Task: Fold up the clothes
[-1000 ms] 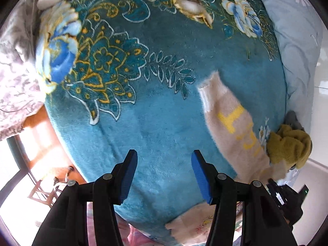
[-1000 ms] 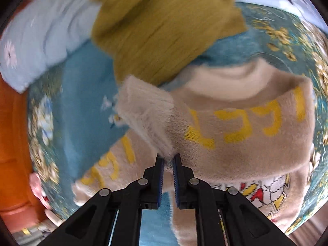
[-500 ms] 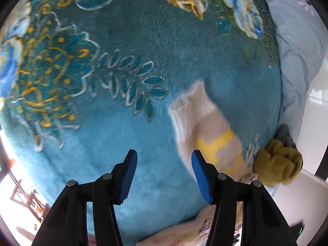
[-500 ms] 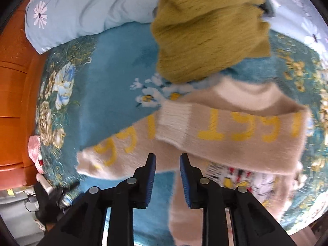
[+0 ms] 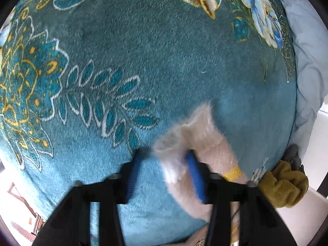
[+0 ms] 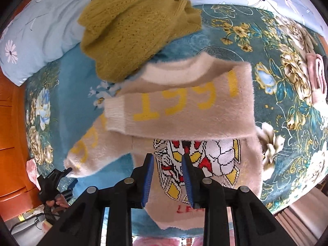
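Left wrist view showed the left claw (image 5: 162, 170) spread wide, with the fuzzy cream cuff (image 5: 184, 135) of the soft beige sweater's sleeve lying between its blue pads (image 5: 195, 176), not pinched. That sleeve lay on a fluffy teal blanket with gold and blue flowers (image 5: 164, 51). A lumpy mustard-yellow knit top (image 5: 285, 186) sat at the blanket's right edge, beside a pale blue quilt (image 5: 307, 61).

Right wrist view showed the right claw (image 6: 167, 176) partly spread and holding nothing, above the sweater's front (image 6: 194, 164) with its red, yellow and white picture. One sleeve (image 6: 180, 108) with yellow numbers lay folded across the chest. The mustard top (image 6: 133, 26) touched the sweater's collar. Orange wood (image 6: 10, 143) stood at the left, and a folded pink cloth (image 6: 317, 75) lay far right.
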